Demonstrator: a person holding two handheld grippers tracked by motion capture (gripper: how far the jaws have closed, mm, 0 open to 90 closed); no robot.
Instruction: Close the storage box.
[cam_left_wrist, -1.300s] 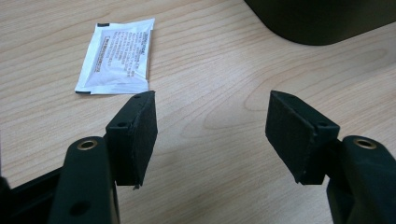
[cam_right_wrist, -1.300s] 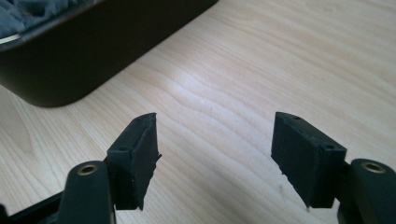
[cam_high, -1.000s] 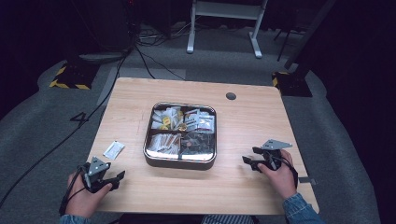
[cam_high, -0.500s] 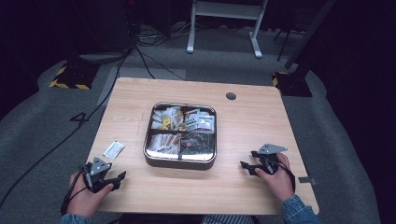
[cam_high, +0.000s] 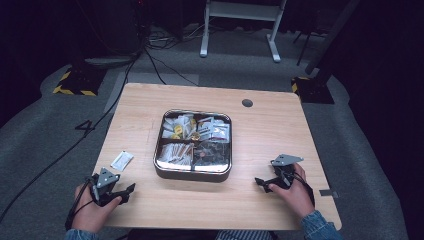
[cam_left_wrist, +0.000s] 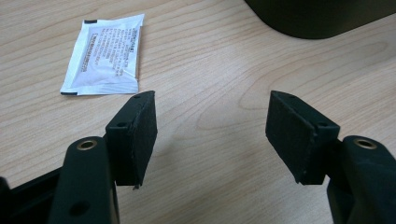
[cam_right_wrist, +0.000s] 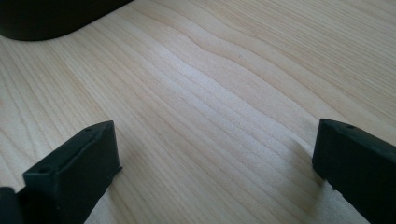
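A square metal tray (cam_high: 165, 169) with four compartments of small packets stands at the middle of the wooden table (cam_high: 260, 125). One white sachet (cam_high: 122, 160) lies flat on the table left of the tray, and it also lies just beyond my left jaws as the white sachet (cam_left_wrist: 104, 55). My left gripper (cam_high: 125, 192) rests low at the front left, open and holding nothing, with bare wood between its pads (cam_left_wrist: 135, 135). My right gripper (cam_high: 262, 183) sits at the front right near the tray's corner, open wide over bare wood (cam_right_wrist: 210, 130).
The tray's dark wall (cam_left_wrist: 317, 16) crosses the top right of the left gripper view, and the same wall (cam_right_wrist: 42, 18) fills the top left corner of the right gripper view. A small round grommet (cam_high: 247, 103) is set in the table behind the tray. Cables run over the grey floor (cam_high: 75, 135).
My right gripper has come back toward the front edge and a little left, settling lower on the table. The left gripper has barely moved.
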